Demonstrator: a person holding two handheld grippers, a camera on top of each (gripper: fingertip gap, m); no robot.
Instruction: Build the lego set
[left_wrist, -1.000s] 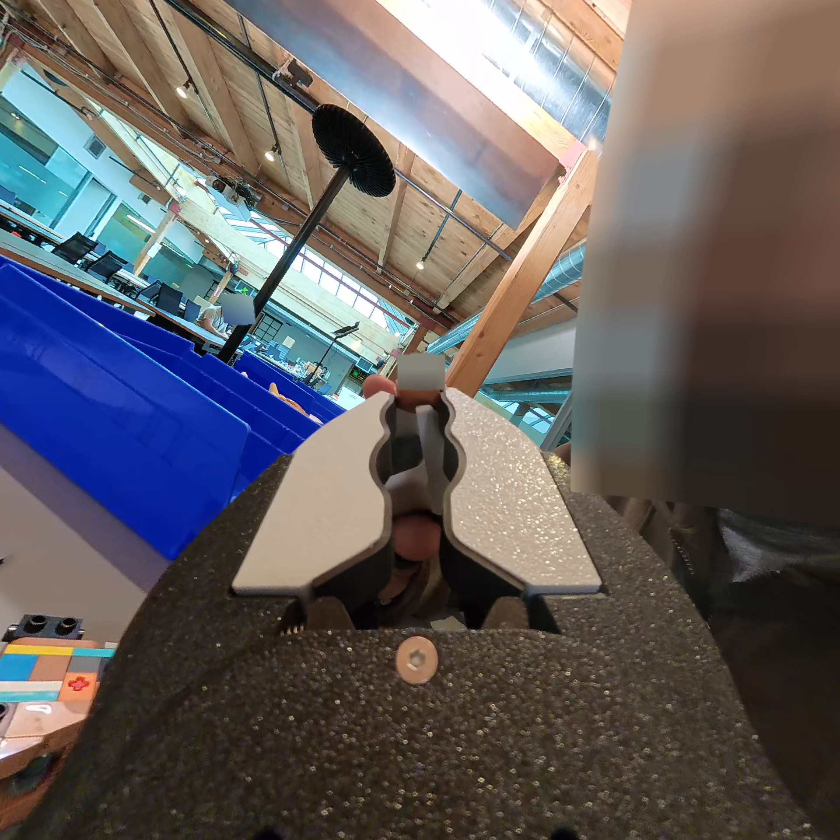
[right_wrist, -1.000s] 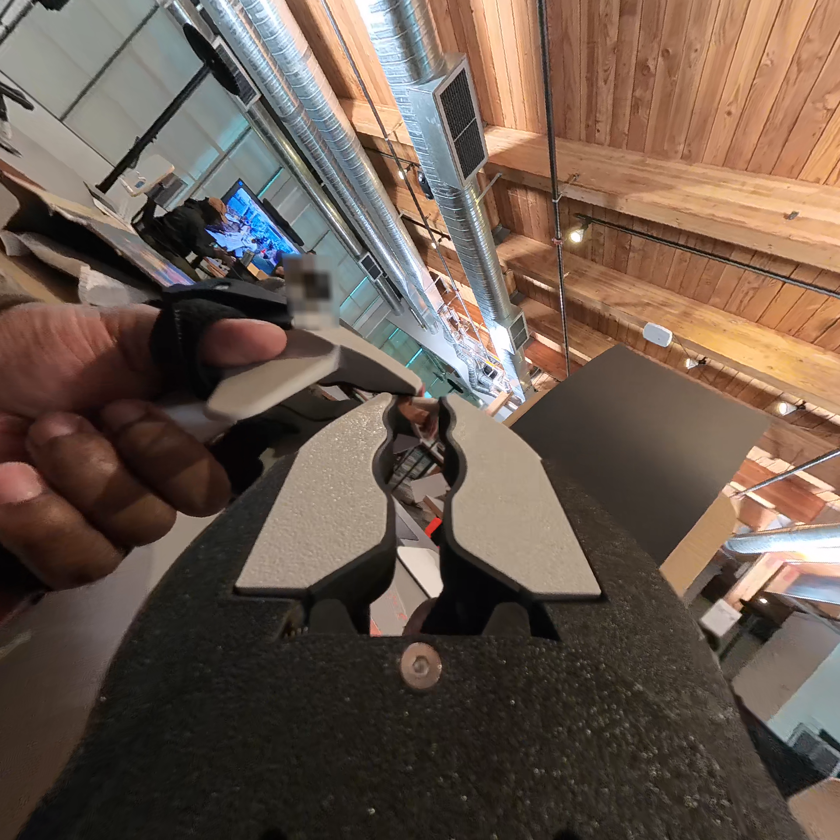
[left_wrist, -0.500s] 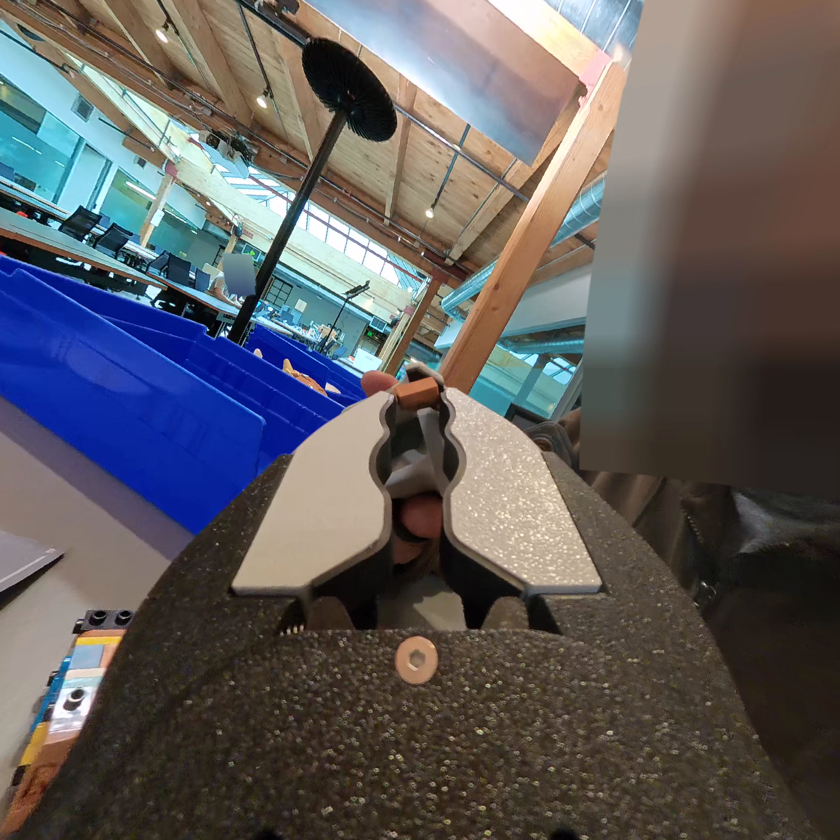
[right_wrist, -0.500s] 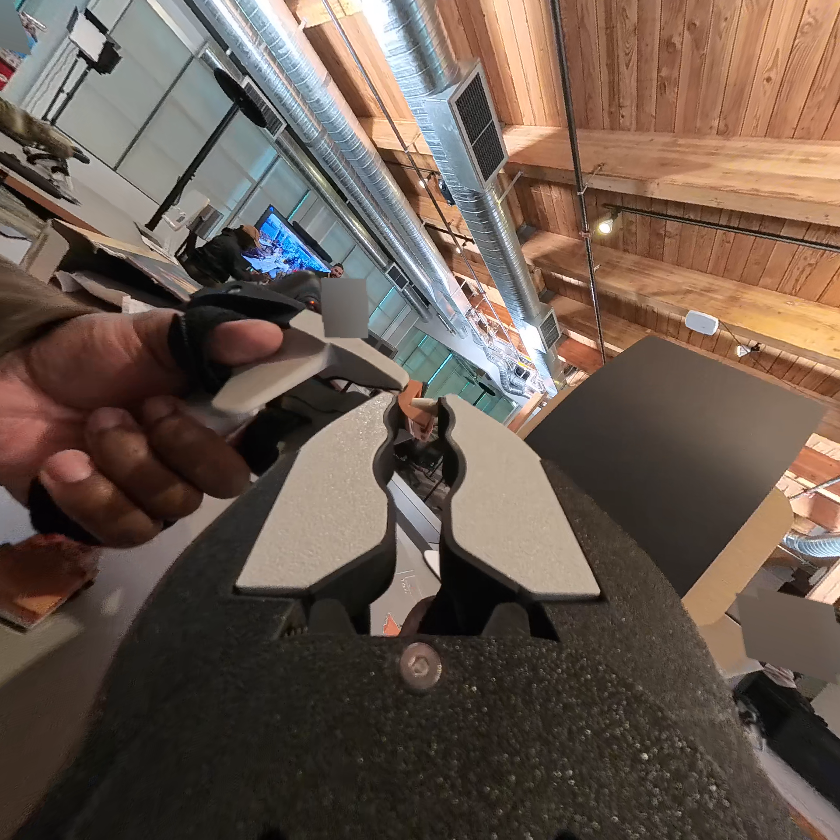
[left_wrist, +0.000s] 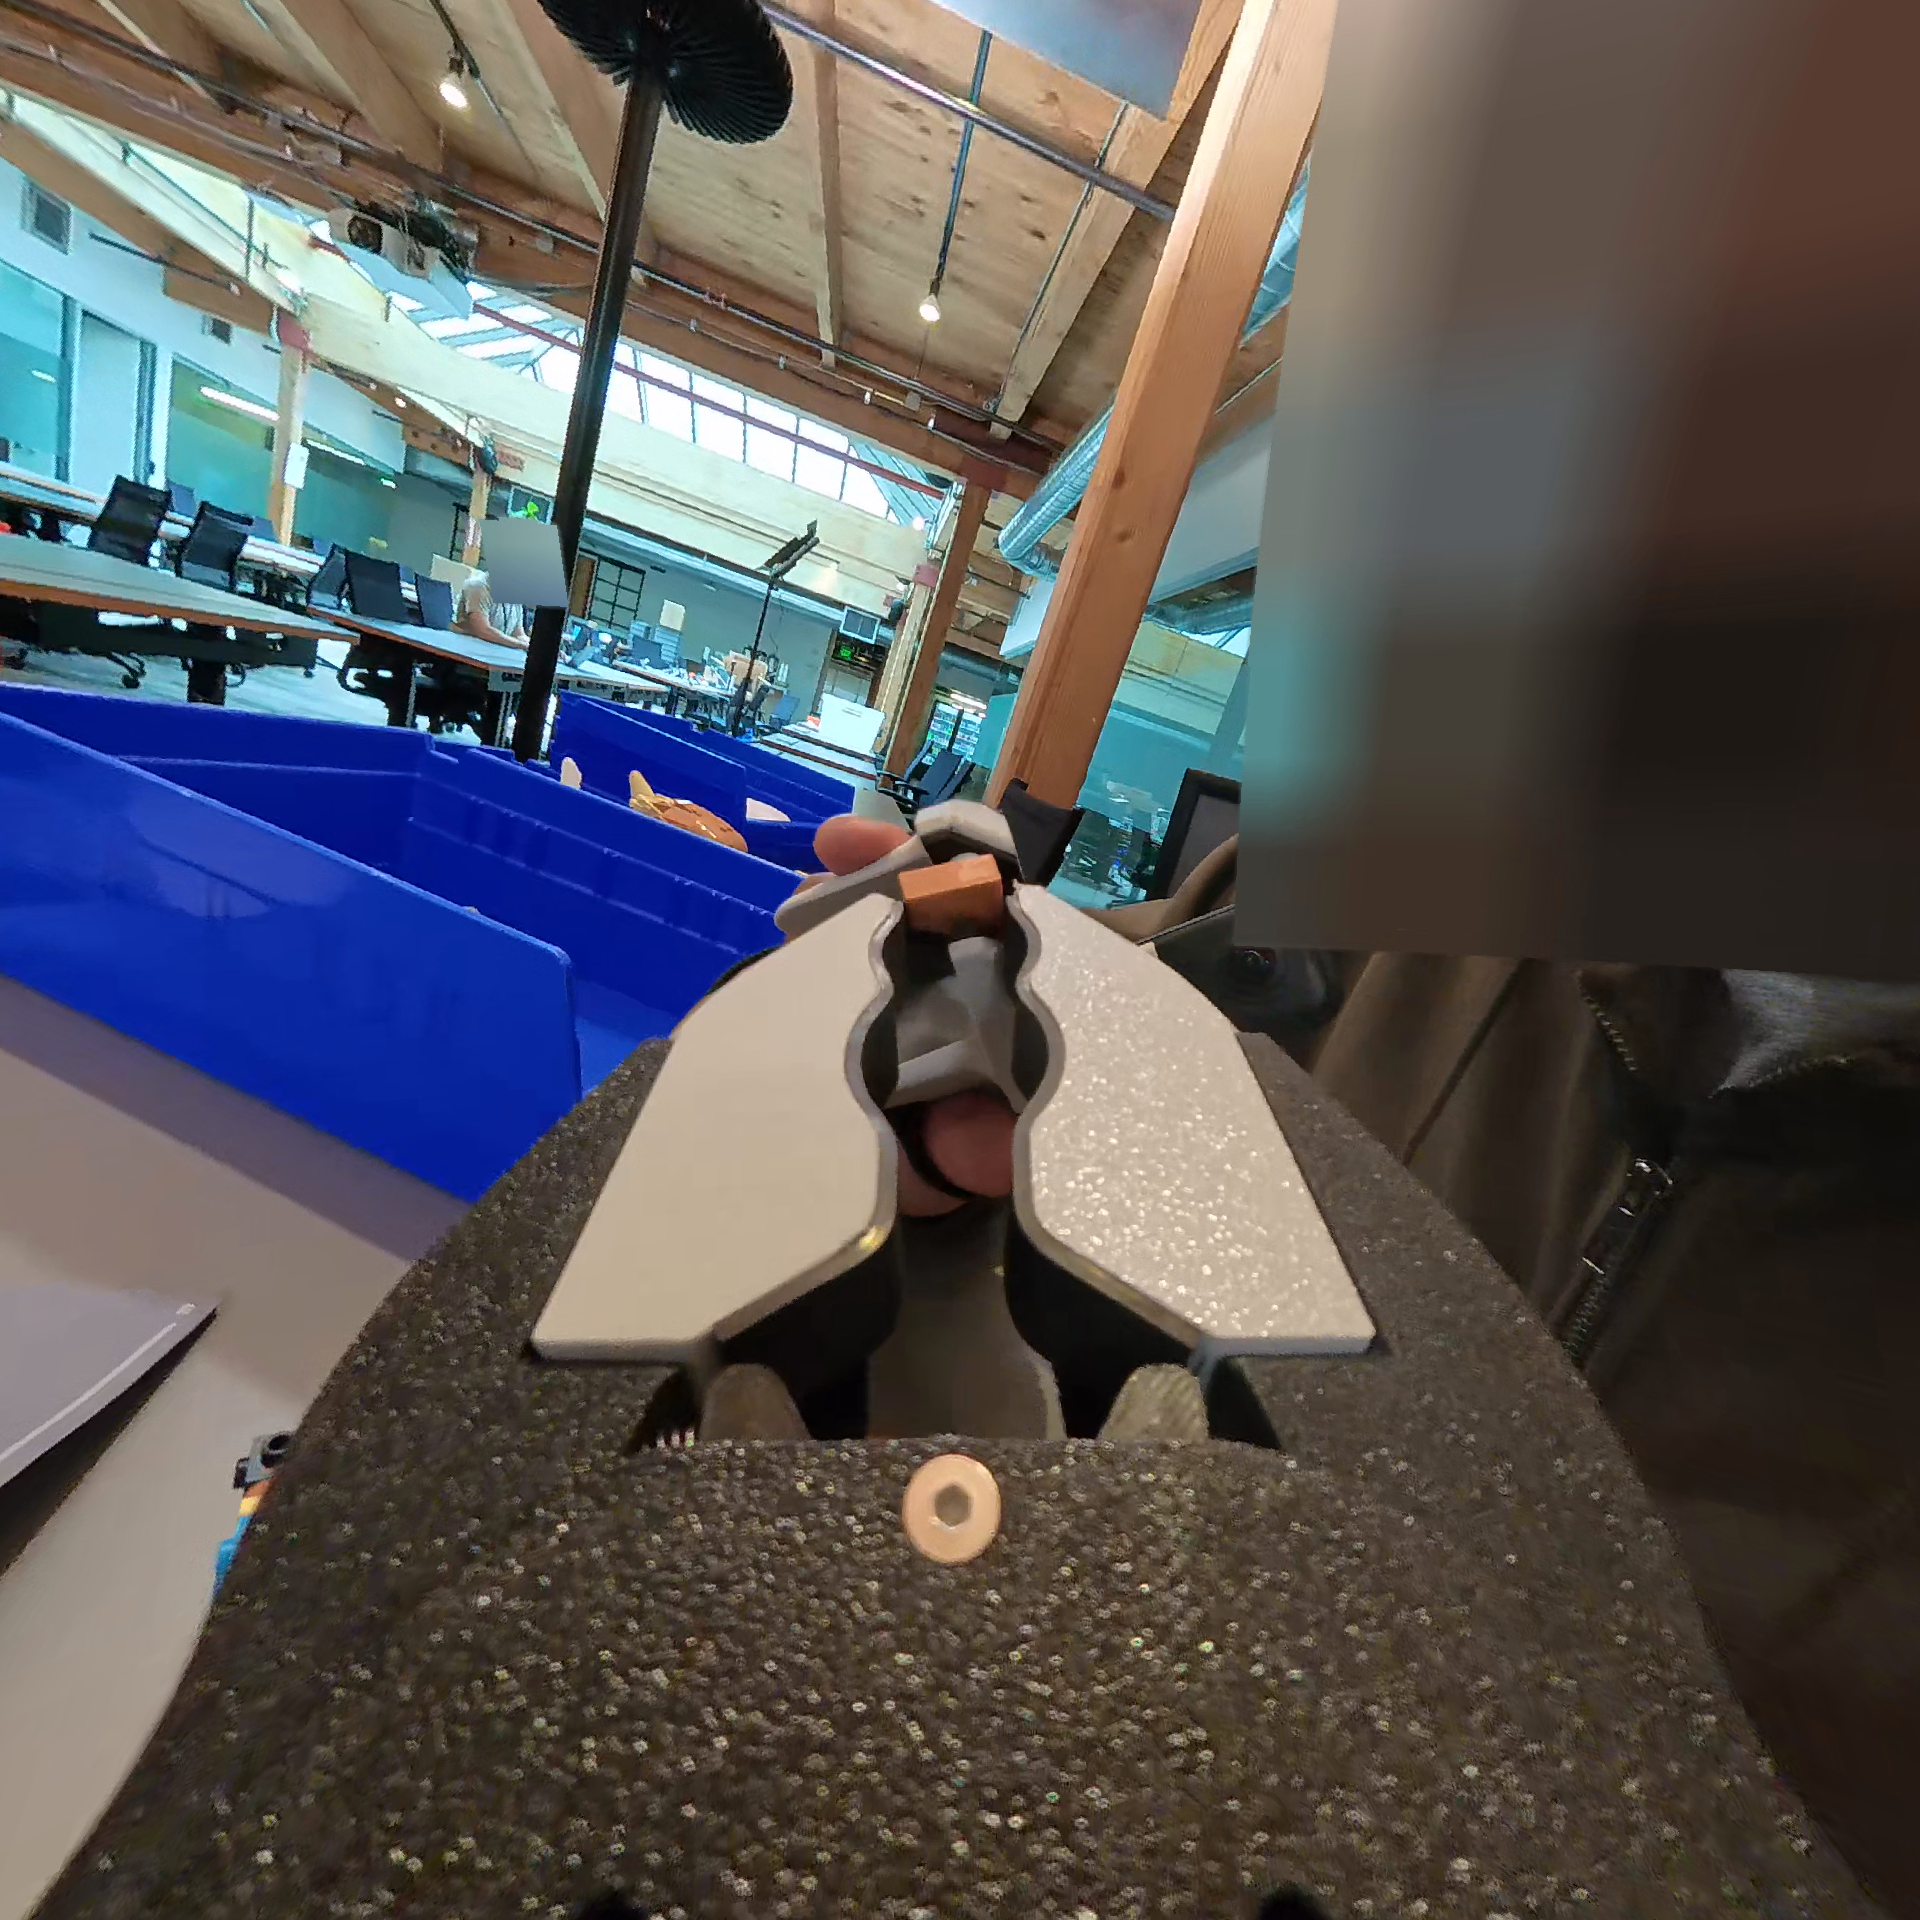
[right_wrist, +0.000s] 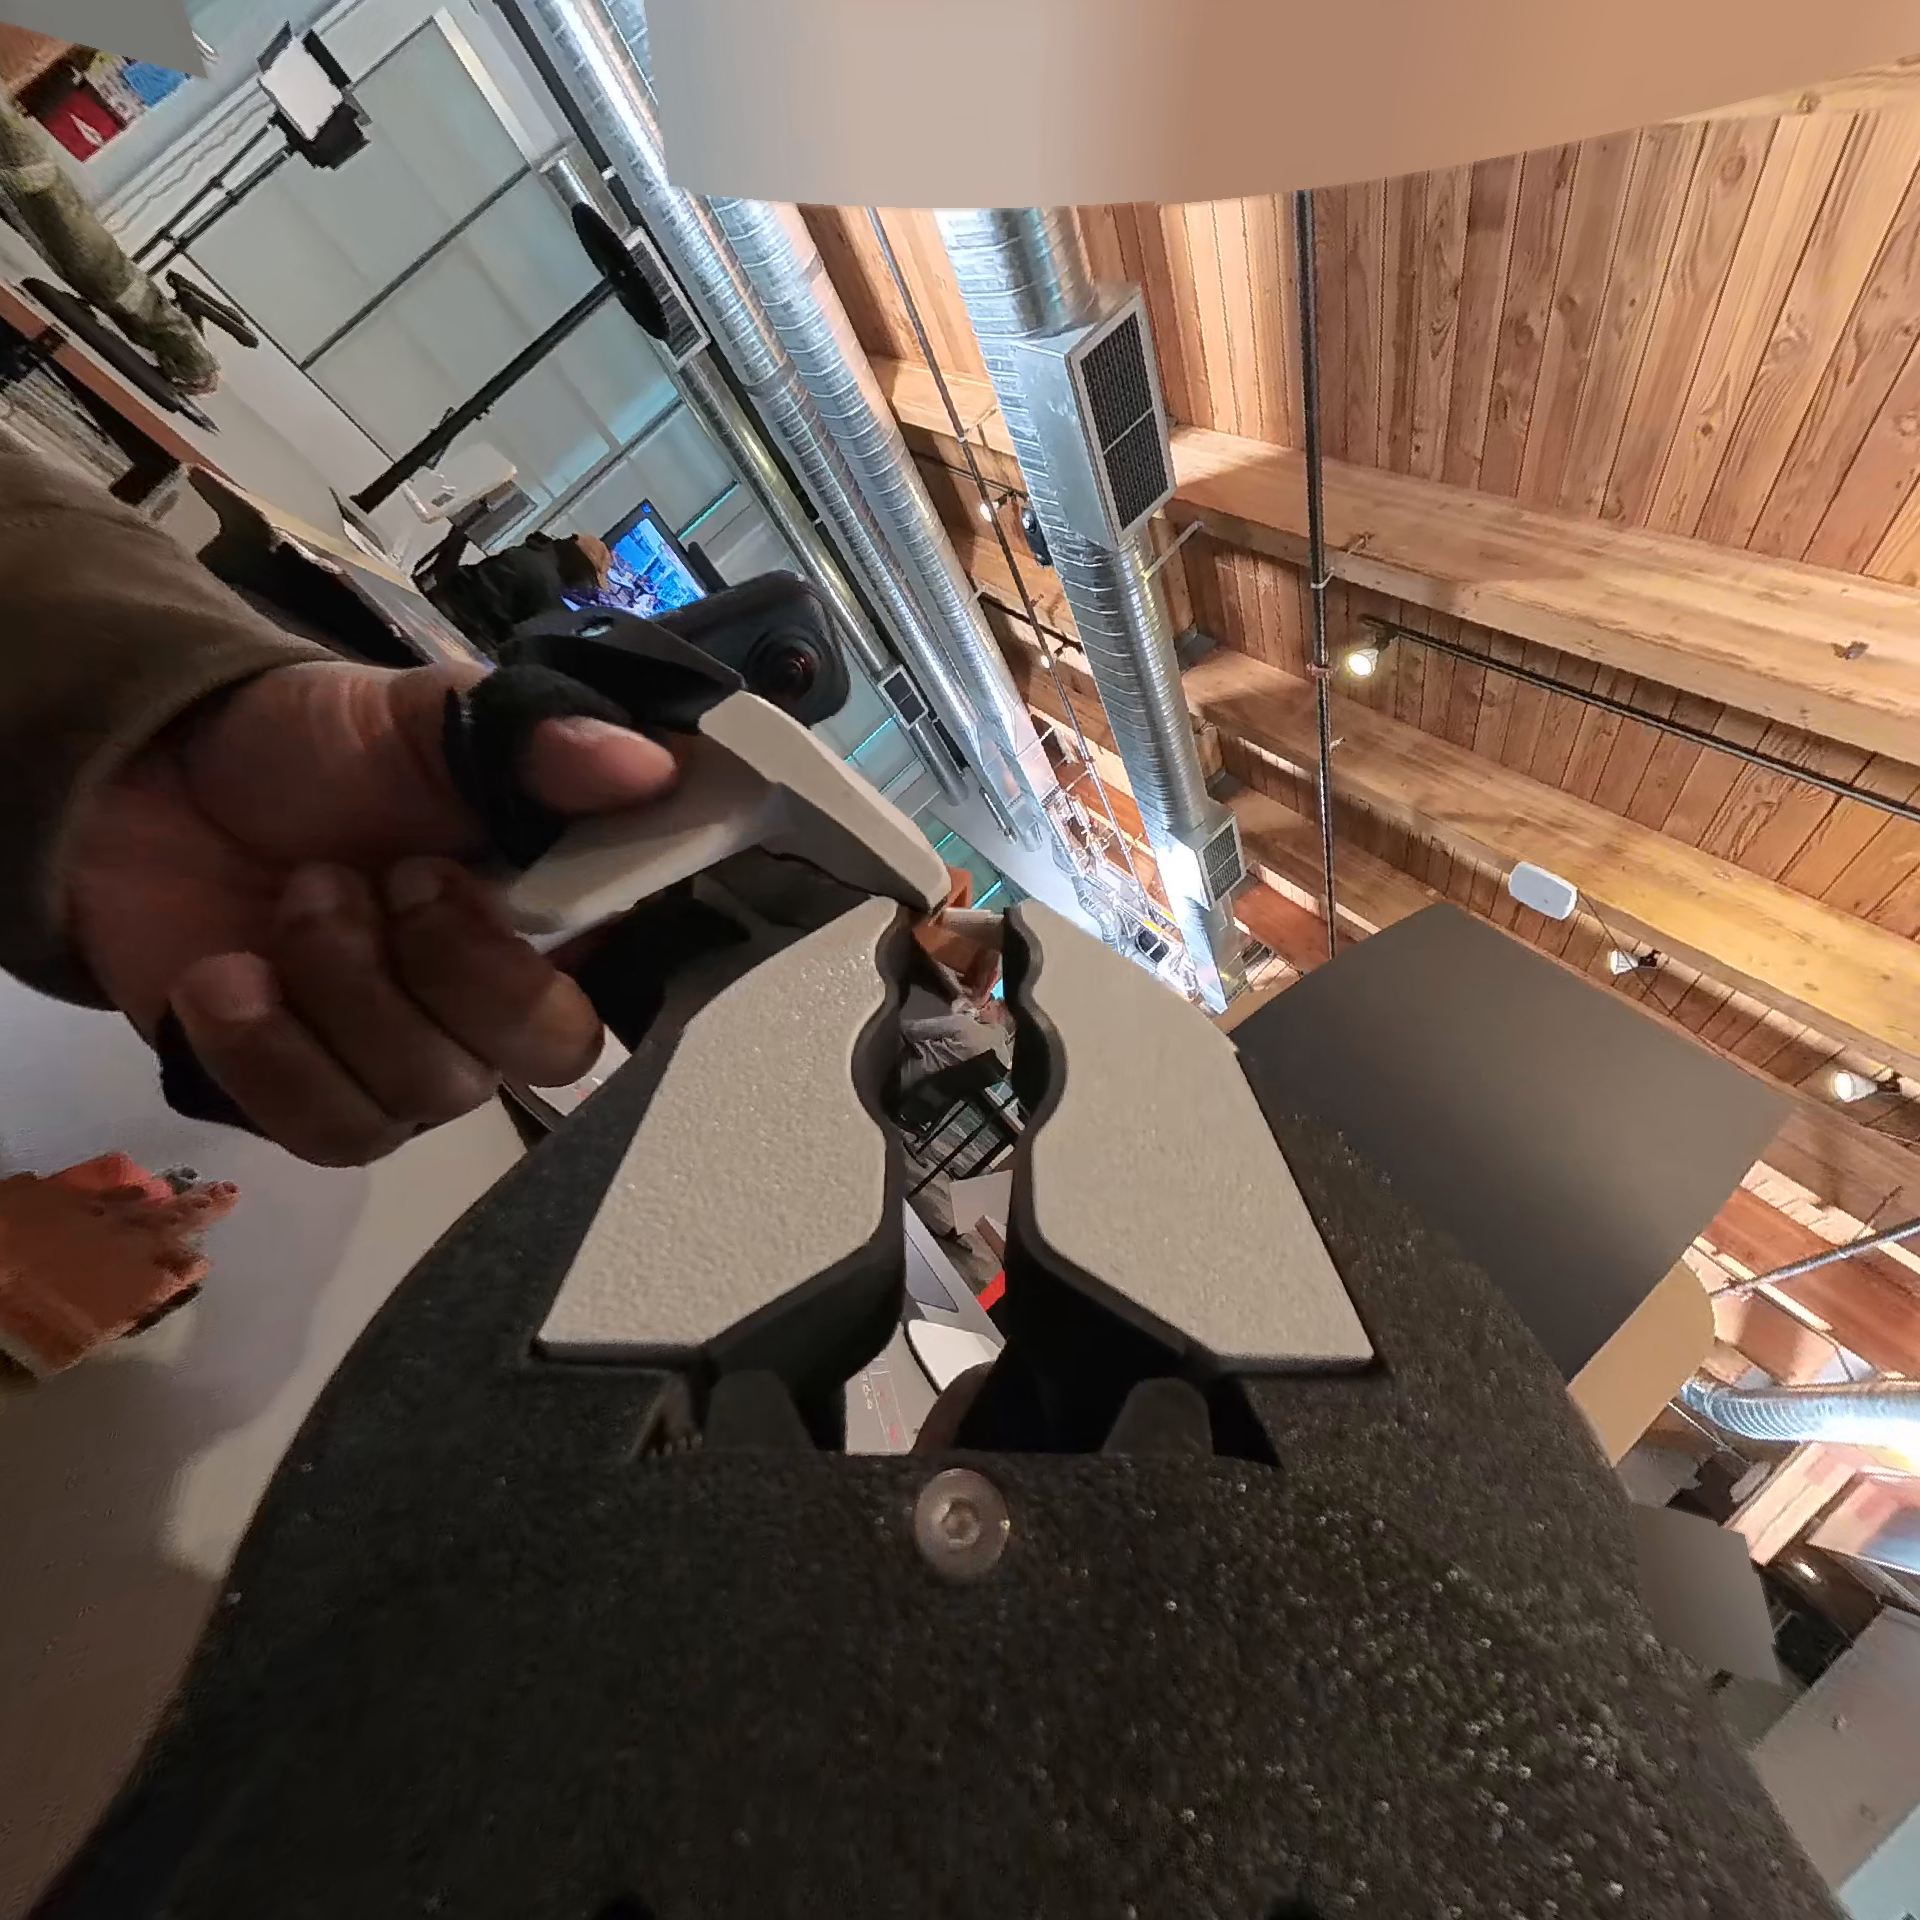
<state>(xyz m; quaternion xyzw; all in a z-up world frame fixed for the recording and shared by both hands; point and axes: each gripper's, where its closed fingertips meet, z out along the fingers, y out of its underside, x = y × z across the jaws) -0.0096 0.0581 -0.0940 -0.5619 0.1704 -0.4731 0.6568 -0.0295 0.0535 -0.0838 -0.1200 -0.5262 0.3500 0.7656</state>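
I hold both tongs raised off the grey table (left_wrist: 187, 1174), tips meeting in the air: my left tongs (left_wrist: 951, 914) are clamped on a small brown lego piece (left_wrist: 951, 902), with the right tongs (right_wrist: 956, 920) nearly closed around its far end, whether gripping I cannot tell. I judge this a mid-air handover or regrip. Next I need one firm grip before the other lets go, then lower the piece to the partly built model (left_wrist: 244, 1507) beside the blue bins (left_wrist: 312, 935).
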